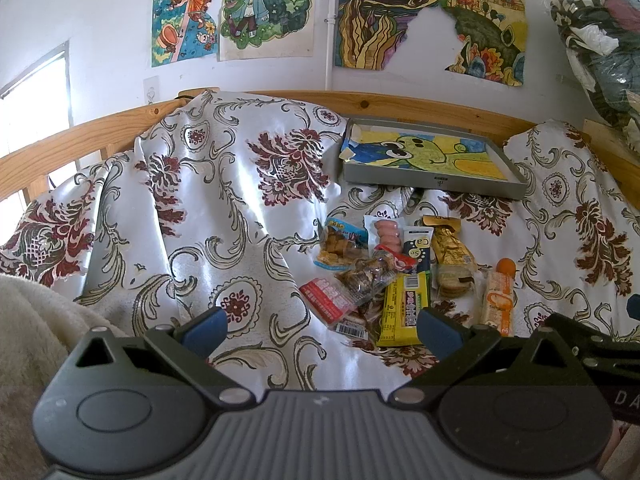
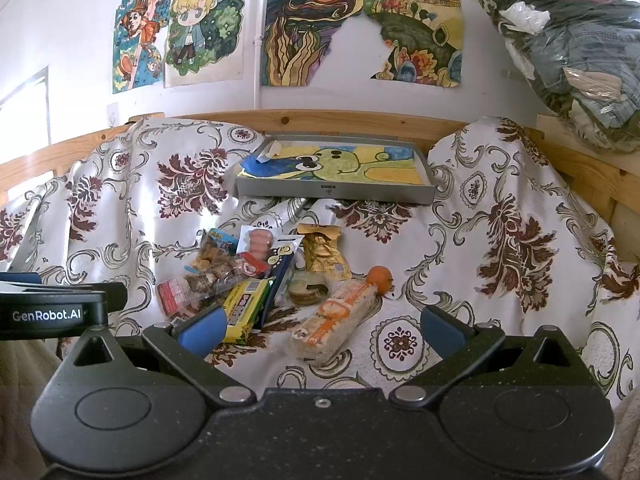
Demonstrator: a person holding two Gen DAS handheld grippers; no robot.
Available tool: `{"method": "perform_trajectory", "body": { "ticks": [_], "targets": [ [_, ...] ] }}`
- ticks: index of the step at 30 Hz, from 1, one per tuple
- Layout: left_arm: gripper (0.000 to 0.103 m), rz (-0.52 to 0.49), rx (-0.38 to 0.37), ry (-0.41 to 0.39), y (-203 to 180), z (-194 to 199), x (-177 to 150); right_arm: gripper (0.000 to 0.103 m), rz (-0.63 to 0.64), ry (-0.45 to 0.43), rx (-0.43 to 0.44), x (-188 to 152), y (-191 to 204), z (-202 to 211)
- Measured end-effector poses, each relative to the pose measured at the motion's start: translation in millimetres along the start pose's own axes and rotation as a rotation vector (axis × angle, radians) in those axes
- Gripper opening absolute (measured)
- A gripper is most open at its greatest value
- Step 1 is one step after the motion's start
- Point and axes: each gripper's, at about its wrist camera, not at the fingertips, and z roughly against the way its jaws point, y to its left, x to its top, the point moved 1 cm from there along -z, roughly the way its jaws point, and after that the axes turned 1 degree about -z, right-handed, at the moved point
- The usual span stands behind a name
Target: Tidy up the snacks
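A heap of wrapped snacks (image 1: 384,272) (image 2: 256,280) lies on a floral cloth. In it are a yellow bar (image 1: 404,308) (image 2: 244,308), a sausage pack (image 1: 388,232) (image 2: 260,242), a gold packet (image 1: 450,244) (image 2: 324,254), an orange-printed cracker pack (image 1: 498,298) (image 2: 336,320) and a small orange (image 1: 506,266) (image 2: 380,276). Behind the heap sits a grey tray (image 1: 432,182) (image 2: 332,194) lined with a frog drawing. My left gripper (image 1: 322,326) is open, just short of the heap. My right gripper (image 2: 320,326) is open too, with the cracker pack between its blue fingertips.
The floral cloth (image 1: 224,216) (image 2: 500,220) bulges up on both sides of the snacks. A wooden rail (image 1: 400,104) (image 2: 320,118) runs behind, under a wall with drawings. A bagged bundle of clothes (image 2: 572,52) hangs at upper right. A beige blanket (image 1: 36,332) lies at left.
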Motion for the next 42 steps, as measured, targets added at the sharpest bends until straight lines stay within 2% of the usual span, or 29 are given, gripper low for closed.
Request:
{"method": "perform_trajectory", "body": {
  "ticks": [30,42],
  "targets": [
    [0.103,-0.002,-0.001,0.005,0.1,-0.1,0.0,0.102,0.003,0.008,0.001,-1.0,2.5,-3.0],
    [0.103,-0.002,0.001,0.075,-1.2,-12.5,4.9,0.102,-0.044,0.081,-0.045,4.4,-6.6,-14.1]
  ]
}}
